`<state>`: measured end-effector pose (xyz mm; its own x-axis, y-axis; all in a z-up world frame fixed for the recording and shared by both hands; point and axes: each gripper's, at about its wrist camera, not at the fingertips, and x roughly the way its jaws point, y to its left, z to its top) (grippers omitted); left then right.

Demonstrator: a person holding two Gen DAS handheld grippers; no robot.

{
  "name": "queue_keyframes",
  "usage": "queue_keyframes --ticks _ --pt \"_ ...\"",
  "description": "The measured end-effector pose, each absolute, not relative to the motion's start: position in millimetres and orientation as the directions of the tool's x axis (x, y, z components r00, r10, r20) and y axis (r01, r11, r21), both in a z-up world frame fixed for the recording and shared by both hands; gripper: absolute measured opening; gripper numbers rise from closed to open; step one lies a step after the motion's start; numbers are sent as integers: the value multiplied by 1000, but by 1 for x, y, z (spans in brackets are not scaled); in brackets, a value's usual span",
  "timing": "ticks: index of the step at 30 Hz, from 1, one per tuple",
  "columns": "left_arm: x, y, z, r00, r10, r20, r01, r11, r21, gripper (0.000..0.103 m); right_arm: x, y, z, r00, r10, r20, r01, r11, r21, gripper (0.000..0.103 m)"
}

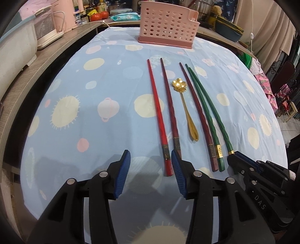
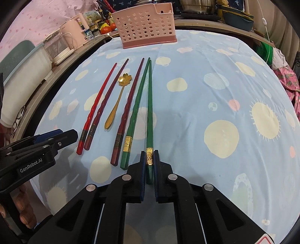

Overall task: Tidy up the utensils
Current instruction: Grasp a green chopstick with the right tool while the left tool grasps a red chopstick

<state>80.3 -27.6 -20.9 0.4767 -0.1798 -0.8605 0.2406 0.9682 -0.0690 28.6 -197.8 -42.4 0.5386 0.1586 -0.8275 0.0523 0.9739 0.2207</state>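
Note:
Several chopsticks and a gold flower spoon (image 1: pixel 187 105) lie in a row on the blue patterned cloth: a red chopstick (image 1: pixel 158 116), two dark maroon ones (image 1: pixel 169 107) and two green ones (image 1: pixel 204 114). A pink perforated utensil basket (image 1: pixel 166 24) stands at the far edge; it also shows in the right wrist view (image 2: pixel 147 24). My right gripper (image 2: pixel 149 157) is shut on the thick end of the rightmost green chopstick (image 2: pixel 149 112), which still rests on the cloth. My left gripper (image 1: pixel 151 159) is open and empty, its right finger over the near ends of the red and maroon chopsticks.
A wooden counter (image 1: pixel 61 45) runs along the left with a pink kettle (image 1: pixel 61 16), a white appliance and bottles. Pots and a dark bowl (image 1: pixel 226 28) stand behind the basket at the right. The table drops off at the right edge.

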Motion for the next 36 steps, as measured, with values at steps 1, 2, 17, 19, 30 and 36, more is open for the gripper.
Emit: queue_keyframes --ticks 1,2,17,19,30,36 --pt "81 -30 -23 471 -180 -863 244 967 -69 43 29 -198 -43 539 159 -827 52 974 222 6" --pt "82 -31 -24 467 -180 -866 245 967 -69 43 28 -197 -43 539 160 -827 52 974 222 6" --pt "84 -29 -34 455 -156 -877 237 970 -50 39 28 -197 -43 539 162 -827 52 973 225 6" --pt "84 -28 -34 458 -152 -876 231 972 -48 33 28 -197 -43 539 162 -826 52 973 225 6" --pt "86 -19 -32 453 -179 -873 223 971 -84 7 28 -196 -41 539 167 -825 49 972 229 7" --pt "86 -17 -26 464 -174 -869 216 973 -80 7 26 -201 -36 549 170 -818 58 969 239 7"
